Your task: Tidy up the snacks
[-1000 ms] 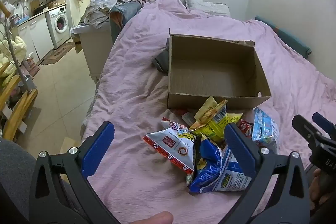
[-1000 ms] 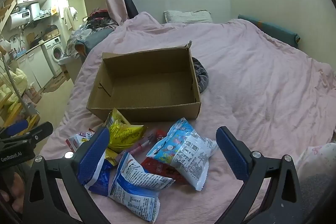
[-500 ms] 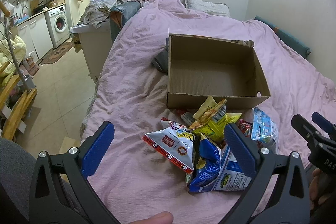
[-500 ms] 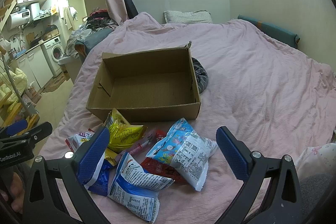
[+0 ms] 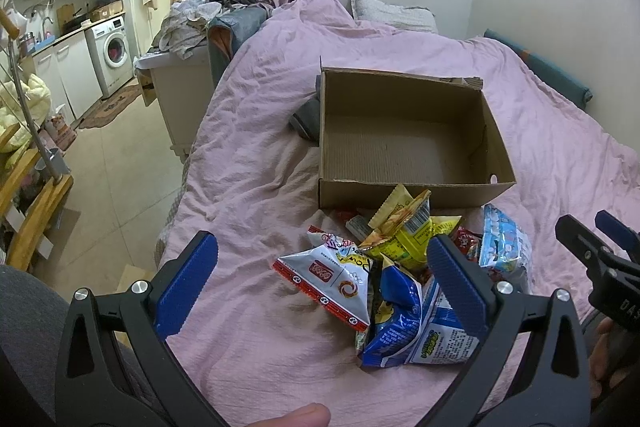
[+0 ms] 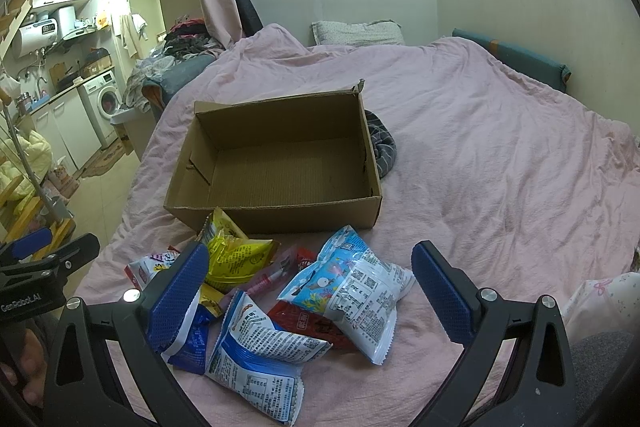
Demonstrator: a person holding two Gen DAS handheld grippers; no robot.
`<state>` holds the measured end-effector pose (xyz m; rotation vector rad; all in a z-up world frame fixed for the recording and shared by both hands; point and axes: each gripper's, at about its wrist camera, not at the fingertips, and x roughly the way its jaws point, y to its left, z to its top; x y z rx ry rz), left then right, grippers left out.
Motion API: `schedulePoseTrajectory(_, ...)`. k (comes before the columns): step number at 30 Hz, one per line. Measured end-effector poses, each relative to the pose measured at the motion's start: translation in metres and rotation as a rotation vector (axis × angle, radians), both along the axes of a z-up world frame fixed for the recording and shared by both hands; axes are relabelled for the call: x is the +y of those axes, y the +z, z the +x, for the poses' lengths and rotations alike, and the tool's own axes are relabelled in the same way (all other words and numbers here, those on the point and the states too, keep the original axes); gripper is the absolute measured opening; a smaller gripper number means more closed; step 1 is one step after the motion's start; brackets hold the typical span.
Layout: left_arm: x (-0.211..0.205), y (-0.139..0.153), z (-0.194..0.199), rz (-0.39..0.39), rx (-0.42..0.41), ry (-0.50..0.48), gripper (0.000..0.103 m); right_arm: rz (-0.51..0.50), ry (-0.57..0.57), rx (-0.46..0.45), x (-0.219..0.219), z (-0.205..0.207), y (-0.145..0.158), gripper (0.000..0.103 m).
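the left wrist view shows the silver packet with the red edge (image 5: 326, 277) whole, just ahead of the left gripper (image 5: 320, 281), while the right wrist view catches only a corner of it behind a blue pad; the right wrist view in turn shows the light blue and white packet (image 6: 352, 285) laid flat atop a red packet (image 6: 304, 321), which the left view sees only edge-on at the far right of the heap. both grippers hang with fingers wide apart, gripping nothing; the right gripper (image 6: 310, 293) hovers over the snack pile. the yellow packet (image 6: 232, 259) leans against the near wall of the cardboard box (image 6: 276, 217), which sits open and bare inside, on the pink bedspread (image 6: 500, 167). a grey striped cloth (image 6: 382, 147) touches the box's far corner. beyond the bed's left edge lie a tiled floor (image 5: 120, 167), a washing machine (image 5: 112, 53) and a clothes heap (image 5: 200, 15). the bedspread stretches free to the right of the box, up to the wall.
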<state>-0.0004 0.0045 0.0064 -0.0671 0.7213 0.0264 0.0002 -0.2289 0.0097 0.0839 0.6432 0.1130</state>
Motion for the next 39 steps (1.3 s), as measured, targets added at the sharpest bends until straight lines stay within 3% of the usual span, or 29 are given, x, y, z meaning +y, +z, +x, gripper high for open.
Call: schedulePoseTrajectory(39,-0.0019,-0.0005,-0.0010,0.006,-0.002,-0.001,0.103,0.002,-0.004,-0.005,-0.0005,0.0004,0.0027,0.103)
